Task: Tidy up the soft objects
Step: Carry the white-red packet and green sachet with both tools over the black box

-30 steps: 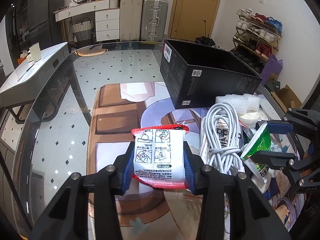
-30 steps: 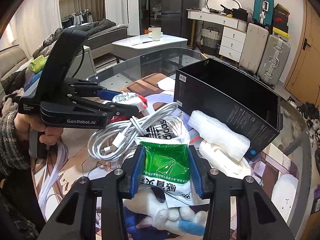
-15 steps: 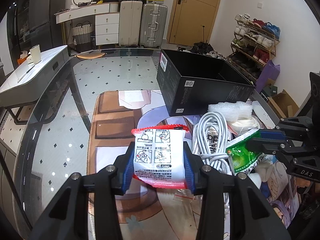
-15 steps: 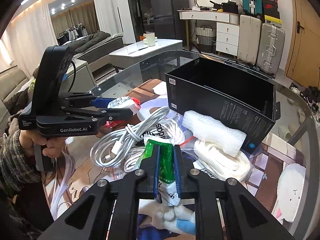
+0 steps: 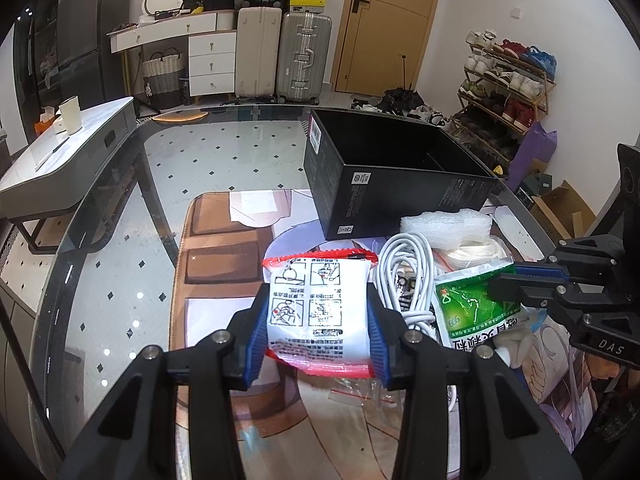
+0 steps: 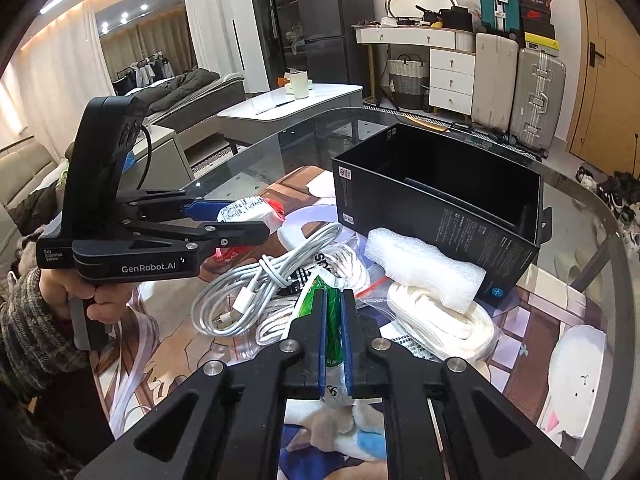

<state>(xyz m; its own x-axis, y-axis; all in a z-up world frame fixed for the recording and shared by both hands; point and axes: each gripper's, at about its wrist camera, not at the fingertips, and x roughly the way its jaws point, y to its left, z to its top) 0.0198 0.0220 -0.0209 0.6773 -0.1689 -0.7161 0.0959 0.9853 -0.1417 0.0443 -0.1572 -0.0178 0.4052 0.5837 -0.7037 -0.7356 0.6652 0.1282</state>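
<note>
My left gripper point(image 5: 316, 330) is shut on a white packet with red edges point(image 5: 318, 312), held above the printed mat; the same packet point(image 6: 244, 210) shows between its fingers in the right wrist view. My right gripper point(image 6: 333, 340) is shut on a green and white packet point(image 6: 331, 320), squeezed thin between the blue pads; from the left wrist view that green packet point(image 5: 466, 312) sits just right of the white one. An open black box point(image 5: 384, 176) stands behind the pile. A coiled white cable point(image 6: 256, 292), a white foam piece point(image 6: 424, 268) and a white cord bundle point(image 6: 436, 320) lie in front of it.
All of this sits on a glass table point(image 5: 120, 260) with a printed mat point(image 5: 224, 248). A plush toy point(image 6: 344, 428) lies under my right gripper. A hand in a knitted sleeve point(image 6: 28, 328) holds the left gripper. Suitcases, drawers and a shoe rack stand beyond the table.
My right gripper's jaws closed from wide around the green packet to pinching it flat. The left gripper kept its hold on the white packet and barely moved.
</note>
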